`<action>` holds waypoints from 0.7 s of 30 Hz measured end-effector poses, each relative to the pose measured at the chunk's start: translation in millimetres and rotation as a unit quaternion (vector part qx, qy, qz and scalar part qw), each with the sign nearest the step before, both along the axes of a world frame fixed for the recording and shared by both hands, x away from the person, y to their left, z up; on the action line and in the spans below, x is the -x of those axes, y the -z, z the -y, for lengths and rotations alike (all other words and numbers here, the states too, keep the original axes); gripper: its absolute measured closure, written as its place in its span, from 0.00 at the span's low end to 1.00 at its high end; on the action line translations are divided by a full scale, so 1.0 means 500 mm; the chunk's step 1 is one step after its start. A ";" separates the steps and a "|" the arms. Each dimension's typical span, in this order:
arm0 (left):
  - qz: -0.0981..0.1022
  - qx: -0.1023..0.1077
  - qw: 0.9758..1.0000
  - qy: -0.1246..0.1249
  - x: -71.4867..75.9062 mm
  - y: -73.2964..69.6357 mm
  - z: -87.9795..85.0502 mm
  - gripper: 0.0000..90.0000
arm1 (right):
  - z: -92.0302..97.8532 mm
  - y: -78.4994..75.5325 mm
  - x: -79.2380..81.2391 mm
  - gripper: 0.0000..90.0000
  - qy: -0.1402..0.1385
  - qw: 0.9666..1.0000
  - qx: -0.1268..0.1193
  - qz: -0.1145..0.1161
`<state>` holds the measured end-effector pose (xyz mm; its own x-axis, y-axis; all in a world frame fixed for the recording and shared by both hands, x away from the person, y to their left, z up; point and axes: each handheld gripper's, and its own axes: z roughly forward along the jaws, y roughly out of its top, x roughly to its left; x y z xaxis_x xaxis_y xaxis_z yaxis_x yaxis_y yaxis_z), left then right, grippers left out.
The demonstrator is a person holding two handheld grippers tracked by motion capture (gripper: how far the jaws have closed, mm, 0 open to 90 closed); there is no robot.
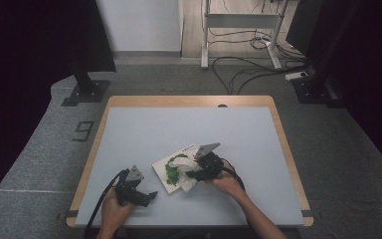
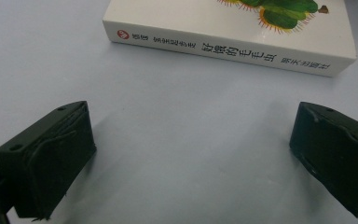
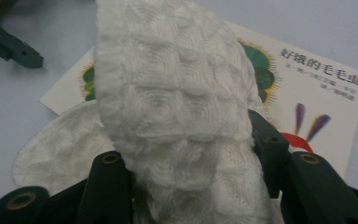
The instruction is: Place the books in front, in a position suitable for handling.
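**Cloth on the book cover, left claw standing by**

Right claw [image 1: 195, 174] is pinching a white cloth [image 1: 185, 172], a quilted wipe bunched between its jaws. In the right gripper view the cloth [image 3: 168, 112] rises in a thick fold straight up from the jaws, the rest spilling out flat to one side. It sits on top of the book [image 1: 171, 167], which lies flat on the tabletop [image 1: 179, 129], cover up, toward the near middle. I read this as wiping the cover: the claw comes in low with the wad gathered tight, so the cloth takes the contact and not the hard jaws.

The cover [image 3: 317, 88] is white with a green caterpillar picture and printed characters at one corner; the cloth hides most of the green.

Left claw [image 1: 146, 195] is spread wide, holding nothing, low over bare tabletop just beside the book. In the left gripper view the spine [image 2: 223, 49] faces it squarely, a little way ahead. My guess is that it is parked there to brace the book if the wiping starts to push it across the smooth surface. It is not touching the book yet.
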<state>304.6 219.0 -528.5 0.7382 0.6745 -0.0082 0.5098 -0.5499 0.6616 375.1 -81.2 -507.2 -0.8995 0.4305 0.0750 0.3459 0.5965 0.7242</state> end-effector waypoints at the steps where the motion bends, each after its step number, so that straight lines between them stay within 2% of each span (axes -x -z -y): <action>1: 0.000 0.000 1.000 0.000 0.000 0.000 0.000 0.00 | -0.004 0.000 0.002 0.57 -0.003 1.000 -0.001 -0.001; 12: -0.002 -0.003 1.000 -0.021 0.011 -0.002 -0.025 0.00 | -0.052 -0.002 0.025 0.57 -0.036 0.999 -0.004 -0.005; 21: -0.002 -0.001 1.000 -0.024 0.014 -0.002 -0.044 0.00 | -0.077 -0.003 0.035 0.57 -0.053 0.998 -0.010 -0.012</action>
<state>297.5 241.1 -527.7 0.7047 0.7095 -0.0097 0.5390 -0.5263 0.6577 357.4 -42.5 -505.7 -0.9376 0.3315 0.1048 0.2994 0.6167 0.7280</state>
